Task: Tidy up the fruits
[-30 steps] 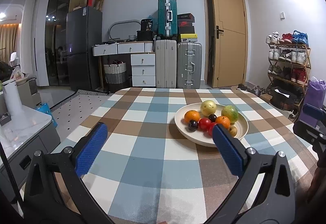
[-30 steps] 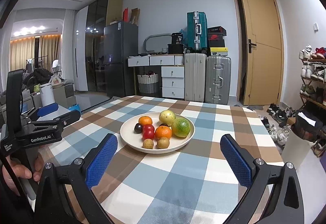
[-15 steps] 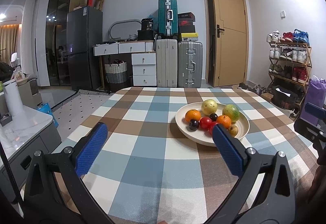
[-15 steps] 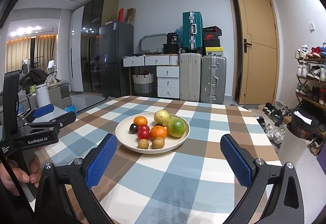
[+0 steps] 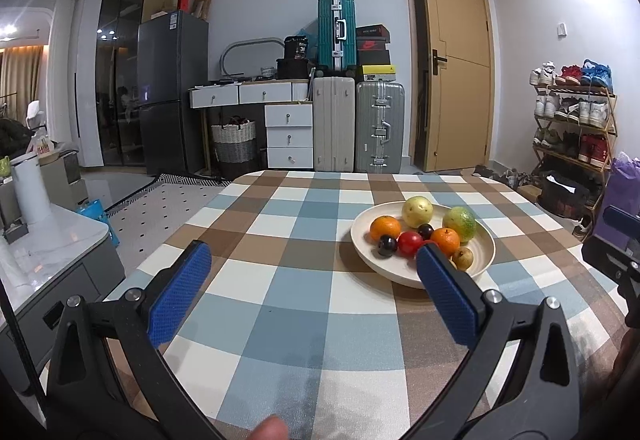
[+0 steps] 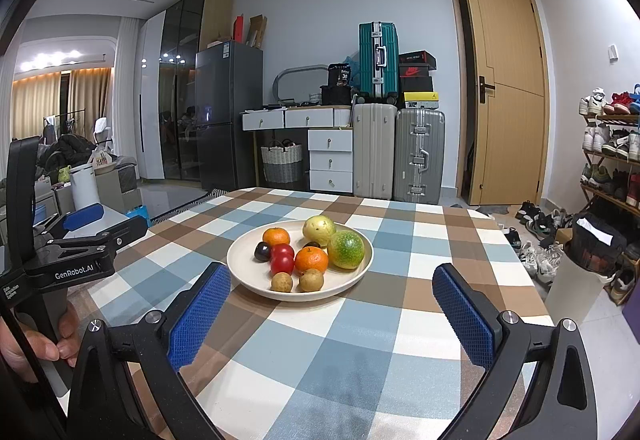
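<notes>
A cream plate [image 6: 248, 276] of fruit sits on the checkered table [image 6: 360, 340]. It holds two oranges [image 6: 311, 260], red fruits [image 6: 282, 259], a green-orange fruit [image 6: 346, 249], a yellow fruit [image 6: 319, 228], dark plums and two small brown fruits [image 6: 311, 279]. My right gripper [image 6: 332, 316] is open and empty, just short of the plate. My left gripper [image 5: 312, 288] is open and empty, left of the plate [image 5: 486, 260], its right finger overlapping the plate's near rim in view. The left gripper also shows in the right wrist view [image 6: 80, 240].
Suitcases [image 6: 418, 156], white drawers [image 6: 330, 156], a fridge [image 6: 226, 116] and a door [image 6: 506, 96] stand behind the table. A shoe rack [image 5: 572, 120] is at the right. A grey cabinet with a white canister [image 5: 30, 192] is at the left.
Both grippers have shifted slightly; the plate sits a little nearer and more central in the right wrist view. Both stay open and empty.
</notes>
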`<control>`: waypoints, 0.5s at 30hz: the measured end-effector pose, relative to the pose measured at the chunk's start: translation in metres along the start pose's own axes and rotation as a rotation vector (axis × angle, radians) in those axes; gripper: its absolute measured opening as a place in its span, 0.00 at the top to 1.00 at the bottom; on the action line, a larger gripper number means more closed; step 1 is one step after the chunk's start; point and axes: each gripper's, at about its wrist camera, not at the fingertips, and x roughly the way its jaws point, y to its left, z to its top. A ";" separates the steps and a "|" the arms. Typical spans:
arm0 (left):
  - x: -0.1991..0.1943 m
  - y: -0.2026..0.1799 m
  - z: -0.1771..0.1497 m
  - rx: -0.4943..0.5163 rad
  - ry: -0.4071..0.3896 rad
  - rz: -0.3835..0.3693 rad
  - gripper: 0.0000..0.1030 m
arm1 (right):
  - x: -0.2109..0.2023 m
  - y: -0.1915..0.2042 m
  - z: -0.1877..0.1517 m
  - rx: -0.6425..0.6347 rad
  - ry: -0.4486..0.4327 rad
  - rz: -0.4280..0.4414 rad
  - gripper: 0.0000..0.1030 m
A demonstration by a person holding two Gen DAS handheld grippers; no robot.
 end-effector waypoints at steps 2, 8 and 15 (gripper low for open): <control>0.001 0.001 0.000 0.001 0.000 0.000 0.00 | 0.000 0.000 0.000 0.000 0.000 0.000 0.00; 0.001 0.001 0.000 0.000 0.000 0.000 0.00 | 0.000 0.000 0.000 0.000 0.000 0.000 0.00; 0.003 0.002 -0.002 -0.001 -0.001 0.000 0.00 | 0.000 0.000 0.000 0.000 0.000 0.000 0.00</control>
